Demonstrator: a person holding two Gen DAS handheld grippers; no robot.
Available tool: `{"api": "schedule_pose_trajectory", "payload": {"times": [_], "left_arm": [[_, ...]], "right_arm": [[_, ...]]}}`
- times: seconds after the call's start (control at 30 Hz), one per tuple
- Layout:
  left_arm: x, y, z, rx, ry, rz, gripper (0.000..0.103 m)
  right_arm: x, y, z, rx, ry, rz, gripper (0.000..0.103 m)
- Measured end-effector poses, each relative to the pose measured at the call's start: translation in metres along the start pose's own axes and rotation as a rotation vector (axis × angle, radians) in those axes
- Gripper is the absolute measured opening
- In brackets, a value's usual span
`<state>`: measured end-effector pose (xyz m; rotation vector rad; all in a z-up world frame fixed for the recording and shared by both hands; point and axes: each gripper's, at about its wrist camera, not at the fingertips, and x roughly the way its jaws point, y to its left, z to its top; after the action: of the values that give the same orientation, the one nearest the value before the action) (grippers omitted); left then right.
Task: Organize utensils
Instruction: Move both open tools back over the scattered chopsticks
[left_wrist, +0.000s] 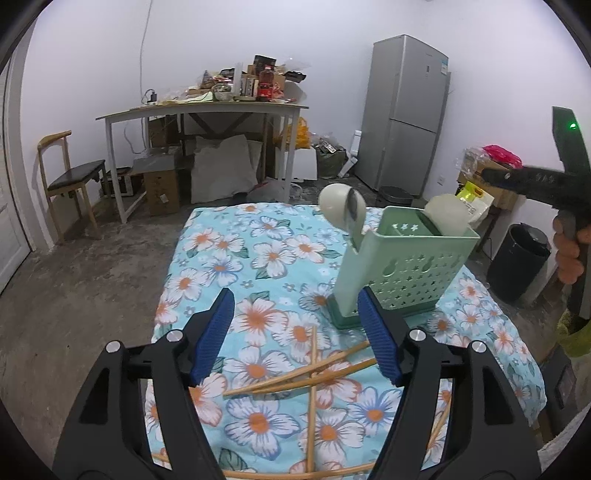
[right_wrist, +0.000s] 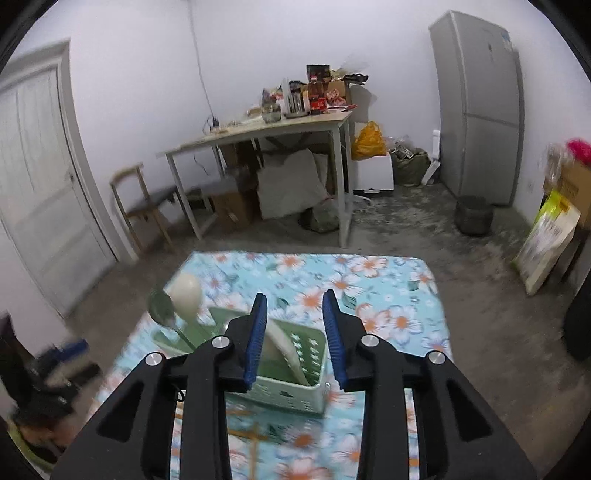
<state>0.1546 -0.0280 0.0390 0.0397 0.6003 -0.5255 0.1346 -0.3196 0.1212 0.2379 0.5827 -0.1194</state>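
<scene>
The loose, pale wooden chopsticks (left_wrist: 314, 373) are lying scattered on the bench under its blue floral tablecloth (left_wrist: 236, 258), crossing one another. Several are running roughly left to right across the left claw's line, and one is lying nearly along it. They are sitting just below and ahead of the left claw (left_wrist: 295, 336), between its blue ribbed pads, so the left hand is judged the nearer one for the next pick.

Beyond them, the mint-green perforated plastic utensil caddy (left_wrist: 406, 266) is standing upright, already holding a cream ladle (left_wrist: 334, 206), a metal spoon (left_wrist: 354, 214) and a cream spatula (left_wrist: 447, 218).

The left claw is released, spread wide and empty, tilting down toward the sticks. The right claw (right_wrist: 293, 339) is hovering over the caddy, partly parted around the spatula blade without pressing it, also pitched downward.
</scene>
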Motion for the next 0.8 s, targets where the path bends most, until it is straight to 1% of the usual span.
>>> {"api": "schedule_pose_trajectory", "payload": {"times": [0.07, 0.13, 0.23, 0.3, 0.37, 0.4, 0.5, 0.57, 0.67, 0.73, 0.8], "left_arm": [[-0.001, 0.005, -0.002, -0.011, -0.004, 0.017, 0.069], [-0.005, 0.01, -0.003, -0.027, -0.012, 0.031, 0.075], [-0.013, 0.02, -0.006, -0.057, -0.017, 0.043, 0.081], [-0.021, 0.027, -0.007, -0.082, -0.017, 0.047, 0.084], [-0.027, 0.032, -0.007, -0.104, -0.014, 0.046, 0.084], [-0.031, 0.037, -0.009, -0.123, -0.01, 0.044, 0.085], [-0.039, 0.045, -0.014, -0.156, -0.006, 0.057, 0.085], [-0.042, 0.048, -0.02, -0.176, 0.007, 0.062, 0.085], [-0.045, 0.048, -0.031, -0.189, 0.027, 0.055, 0.085], [-0.046, 0.046, -0.037, -0.186, 0.038, 0.051, 0.085], [-0.048, 0.042, -0.046, -0.173, 0.053, 0.052, 0.085]], "right_arm": [[-0.004, -0.005, 0.0, 0.038, -0.009, 0.021, 0.032], [-0.009, -0.007, -0.003, 0.082, -0.016, 0.048, 0.034], [-0.018, -0.01, -0.016, 0.13, -0.021, 0.074, 0.044], [-0.022, -0.007, -0.028, 0.139, -0.016, 0.08, 0.049], [-0.022, -0.006, -0.041, 0.145, 0.011, 0.077, 0.057], [-0.02, -0.003, -0.05, 0.145, 0.041, 0.065, 0.058], [-0.012, 0.004, -0.076, 0.119, 0.14, 0.011, 0.067], [-0.007, 0.012, -0.097, 0.094, 0.204, -0.022, 0.076], [-0.004, 0.027, -0.123, 0.032, 0.271, -0.079, 0.085], [-0.006, 0.034, -0.136, -0.001, 0.289, -0.112, 0.093], [-0.01, 0.04, -0.149, -0.032, 0.298, -0.138, 0.096]]}}
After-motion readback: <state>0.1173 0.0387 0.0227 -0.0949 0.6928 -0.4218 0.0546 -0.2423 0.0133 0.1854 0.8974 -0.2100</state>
